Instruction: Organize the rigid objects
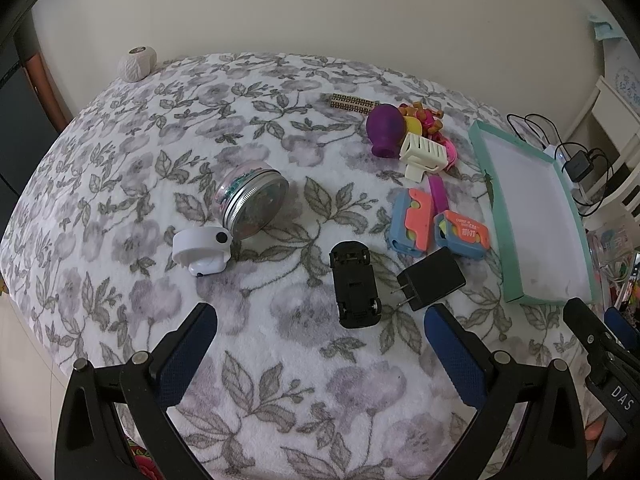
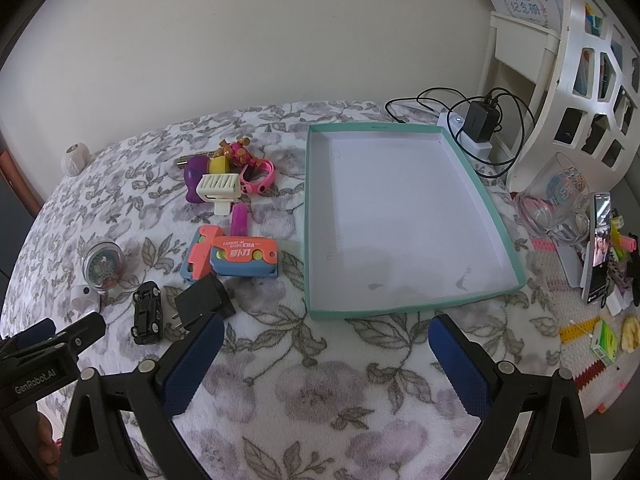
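A teal-rimmed white box (image 2: 314,216) (image 1: 486,168) lies empty on the flowered cloth. Left of it lie a black toy car (image 1: 355,284) (image 2: 147,312), a black plug adapter (image 1: 432,279) (image 2: 204,300), two blue-and-orange carrot knife toys (image 1: 412,222) (image 2: 244,258), a cream hair clip (image 1: 423,154) (image 2: 220,186), a purple vase-shaped toy (image 1: 385,129) (image 2: 195,176), a glass jar on its side (image 1: 254,198) (image 2: 103,264) and a white round gadget (image 1: 202,250) (image 2: 85,298). My left gripper (image 1: 320,320) is open just short of the car. My right gripper (image 2: 326,330) is open before the box's near rim.
A pink band (image 2: 262,178) and brown beads (image 2: 236,148) lie behind the clip, with a gold strip (image 1: 354,103) further back. A charger with cables (image 2: 478,124), a glass cup (image 2: 560,196), a phone (image 2: 598,248) and small clutter crowd the right. A white ball (image 1: 136,63) sits far left.
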`<state>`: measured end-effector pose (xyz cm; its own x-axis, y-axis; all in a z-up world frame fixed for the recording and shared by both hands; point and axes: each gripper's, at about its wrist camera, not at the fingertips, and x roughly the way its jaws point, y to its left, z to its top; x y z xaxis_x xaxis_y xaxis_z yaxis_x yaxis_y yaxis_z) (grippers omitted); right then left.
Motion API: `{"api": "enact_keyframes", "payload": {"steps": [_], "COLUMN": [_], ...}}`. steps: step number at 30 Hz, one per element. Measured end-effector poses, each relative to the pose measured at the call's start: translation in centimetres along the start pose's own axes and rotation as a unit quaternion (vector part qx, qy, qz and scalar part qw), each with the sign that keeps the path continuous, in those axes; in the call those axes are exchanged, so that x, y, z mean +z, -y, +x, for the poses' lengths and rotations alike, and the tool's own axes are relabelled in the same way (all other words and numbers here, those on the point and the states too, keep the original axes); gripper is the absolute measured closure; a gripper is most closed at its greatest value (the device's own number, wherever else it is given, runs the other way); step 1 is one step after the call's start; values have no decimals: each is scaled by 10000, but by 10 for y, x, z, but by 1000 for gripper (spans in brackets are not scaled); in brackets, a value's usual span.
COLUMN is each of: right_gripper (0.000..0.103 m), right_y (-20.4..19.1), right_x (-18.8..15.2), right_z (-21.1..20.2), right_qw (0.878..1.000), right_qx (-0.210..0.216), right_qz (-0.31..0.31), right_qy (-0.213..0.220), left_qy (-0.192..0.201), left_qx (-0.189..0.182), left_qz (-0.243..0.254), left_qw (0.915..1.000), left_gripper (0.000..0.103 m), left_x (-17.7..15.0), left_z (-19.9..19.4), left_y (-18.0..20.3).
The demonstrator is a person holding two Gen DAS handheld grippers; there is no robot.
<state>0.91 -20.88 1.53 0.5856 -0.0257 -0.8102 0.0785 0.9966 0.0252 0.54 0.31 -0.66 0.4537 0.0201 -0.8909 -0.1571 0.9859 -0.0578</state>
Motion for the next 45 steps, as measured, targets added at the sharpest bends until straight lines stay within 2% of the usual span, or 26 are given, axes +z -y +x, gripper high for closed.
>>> {"api": "enact_keyframes", "payload": {"steps": [11, 14, 19, 27, 30, 33, 36, 39, 43, 45], "right_gripper": [0, 0, 0, 0, 0, 0, 0, 0, 0, 0], "right_y": [0, -2, -18, -66, -80, -91, -98, -104, -106, -104], "right_x": [1, 1, 12, 25, 23, 20, 18, 15, 14, 13], "right_z": [0, -1, -6, 12, 27, 48, 63, 77, 95, 104], "right_qw": [10000, 9999, 9978, 9950, 9931, 9909, 9879, 9850, 9829, 9816], "right_qx": [6, 103, 554, 750, 820, 791, 743, 750, 679, 714], "right_qz": [4, 10, -56, -642, -834, -993, -1185, -1299, -1332, -1311], "right_qy": [-1, 125, 350, 119, -129, -448, -665, -851, -1072, -1192], "left_qy": [-45, 15, 323, 445, 308, 12, -253, -515, -900, -905], "left_qx": [-86, -114, -133, -386, -188, -6, -13, 223, 245, 203], "left_qz": [35, -71, -522, -1535, -1697, -1804, -2059, -2227, -2455, -2529], "left_qw": [9999, 9999, 9980, 9864, 9848, 9836, 9782, 9733, 9649, 9630], "left_gripper": [0, 0, 0, 0, 0, 0, 0, 0, 0, 0], "left_x": [-1, 4, 19, 34, 36, 37, 34, 27, 20, 20], "left_z": [2, -1, -6, 4, 15, 31, 46, 59, 79, 82], "left_y": [0, -5, -28, -80, -94, -105, -119, -130, -140, -141]}}
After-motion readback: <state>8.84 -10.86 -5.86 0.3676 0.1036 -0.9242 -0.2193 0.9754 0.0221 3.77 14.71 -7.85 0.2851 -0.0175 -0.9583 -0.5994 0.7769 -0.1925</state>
